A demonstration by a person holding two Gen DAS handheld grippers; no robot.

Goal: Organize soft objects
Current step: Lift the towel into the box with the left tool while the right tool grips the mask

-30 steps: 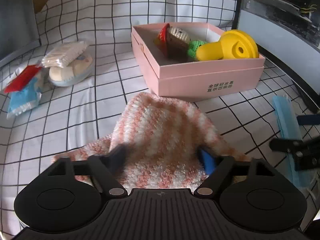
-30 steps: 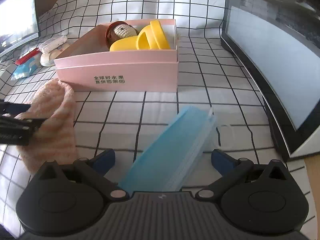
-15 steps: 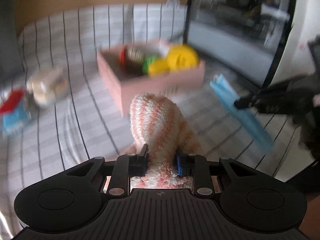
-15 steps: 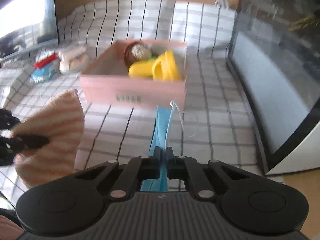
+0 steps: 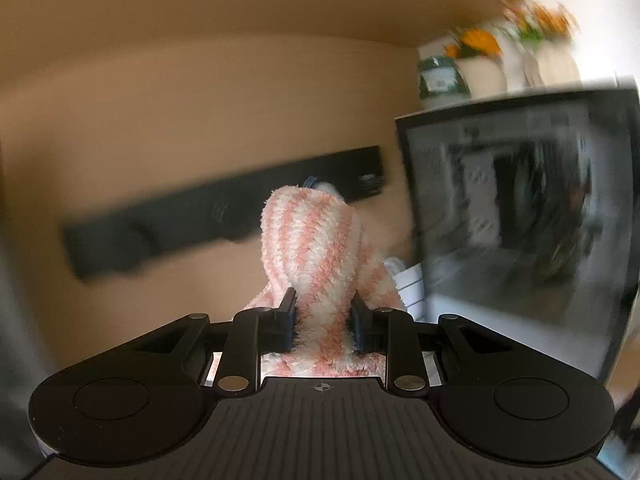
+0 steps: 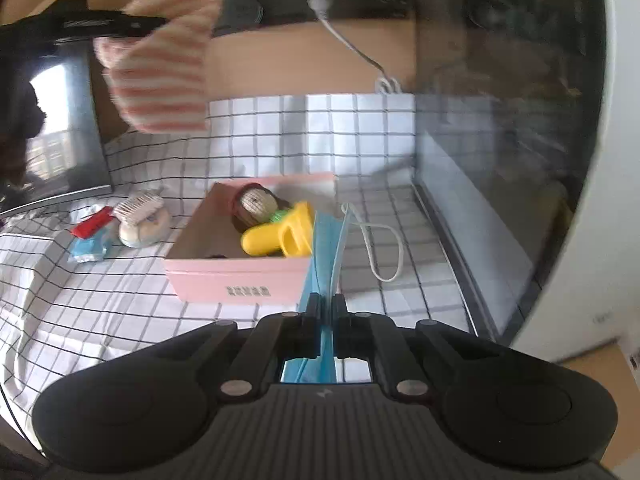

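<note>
My left gripper (image 5: 323,312) is shut on a fluffy pink-and-white striped sock (image 5: 310,248), held high in front of the tan wall. From the right wrist view that sock (image 6: 160,60) hangs at the upper left, well above the table. My right gripper (image 6: 324,312) is shut on a blue face mask (image 6: 326,248), whose white ear loop (image 6: 380,248) dangles to the right. Just beyond the mask stands the pink box (image 6: 240,276), which holds a yellow toy (image 6: 280,232) and a brown knitted doll (image 6: 256,204).
A white checked cloth (image 6: 100,300) covers the table. Left of the box lie a round cream pad with a wrapped pack on it (image 6: 140,220) and red and blue packets (image 6: 90,236). Dark screens stand at the right (image 6: 500,160) and left (image 6: 60,120). A black strip (image 5: 224,216) runs along the wall.
Both grippers closed on their items and rose from the table. The left one lifted the sock much higher and tilted up toward the wall. The right one lifted the mask above the cloth.
</note>
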